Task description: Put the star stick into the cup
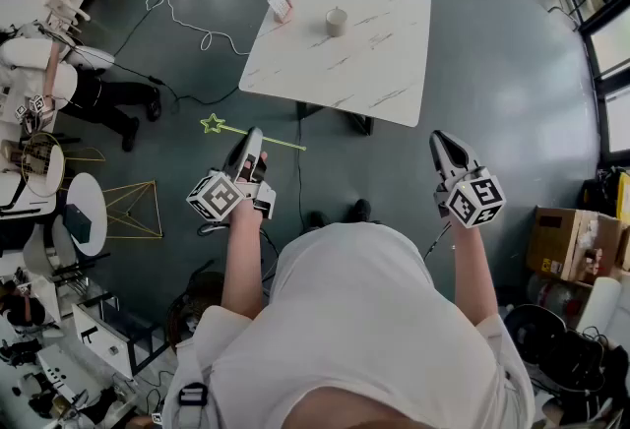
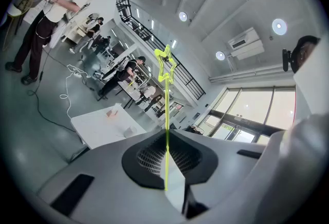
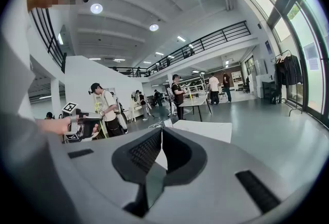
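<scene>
A thin yellow-green star stick (image 1: 268, 141) is clamped crosswise in my left gripper (image 1: 253, 139), which is shut on its shaft; the star end (image 1: 212, 124) points left over the floor. In the left gripper view the stick (image 2: 165, 66) rises straight up from the closed jaws of the left gripper (image 2: 166, 133). The small pale cup (image 1: 337, 22) stands upright on the white marble-look table (image 1: 384, 63) ahead, well beyond both grippers; it also shows as a tiny cup (image 2: 128, 132). My right gripper (image 1: 440, 139) is shut with nothing in it, and the right gripper (image 3: 160, 133) faces the table (image 3: 205, 129).
A small pink and white item (image 1: 281, 6) lies near the table's far left corner. White cables (image 1: 187, 19) trail over the floor to the left. Work benches and a person (image 1: 98, 97) are at the left, a gold wire frame (image 1: 133, 211) nearby, cardboard boxes (image 1: 561, 240) at the right.
</scene>
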The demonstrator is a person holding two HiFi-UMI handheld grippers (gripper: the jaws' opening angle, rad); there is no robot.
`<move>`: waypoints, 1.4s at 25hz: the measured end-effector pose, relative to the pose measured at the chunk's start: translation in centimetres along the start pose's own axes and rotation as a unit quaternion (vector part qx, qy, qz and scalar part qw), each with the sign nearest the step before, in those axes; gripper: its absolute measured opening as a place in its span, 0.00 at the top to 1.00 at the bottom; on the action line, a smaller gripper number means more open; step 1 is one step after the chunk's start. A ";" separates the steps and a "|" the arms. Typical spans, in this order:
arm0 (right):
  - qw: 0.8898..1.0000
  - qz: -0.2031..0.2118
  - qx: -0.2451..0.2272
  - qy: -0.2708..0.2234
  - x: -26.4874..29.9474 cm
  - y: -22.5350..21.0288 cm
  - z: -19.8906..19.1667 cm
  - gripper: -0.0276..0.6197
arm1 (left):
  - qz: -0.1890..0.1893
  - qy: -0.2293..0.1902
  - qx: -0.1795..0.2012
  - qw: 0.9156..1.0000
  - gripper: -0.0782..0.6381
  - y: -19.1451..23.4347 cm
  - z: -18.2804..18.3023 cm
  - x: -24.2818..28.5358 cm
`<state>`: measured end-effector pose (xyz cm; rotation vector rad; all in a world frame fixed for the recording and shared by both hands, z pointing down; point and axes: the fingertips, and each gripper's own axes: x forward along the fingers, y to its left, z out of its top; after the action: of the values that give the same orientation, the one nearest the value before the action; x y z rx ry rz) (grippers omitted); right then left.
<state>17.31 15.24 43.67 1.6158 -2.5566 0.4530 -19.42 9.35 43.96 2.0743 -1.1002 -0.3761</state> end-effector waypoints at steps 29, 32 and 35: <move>0.998 0.039 0.038 -0.015 -0.4 -3.4 0.1 0.91 | 0.024 -0.021 0.004 0.999 0.86 -1.3 -2.3 0.9; 0.998 0.056 0.039 -0.016 -0.5 -4.4 0.1 0.91 | 0.027 -0.027 0.009 0.999 0.86 -2.2 -2.8 1.3; 0.997 0.071 0.038 -0.014 -0.2 -5.2 0.0 0.91 | 0.033 -0.033 0.010 0.999 0.86 -2.4 -3.2 1.6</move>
<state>22.00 13.34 44.72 1.4799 -2.7182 0.5505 -15.30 10.43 44.49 2.0503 -1.2146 -0.4045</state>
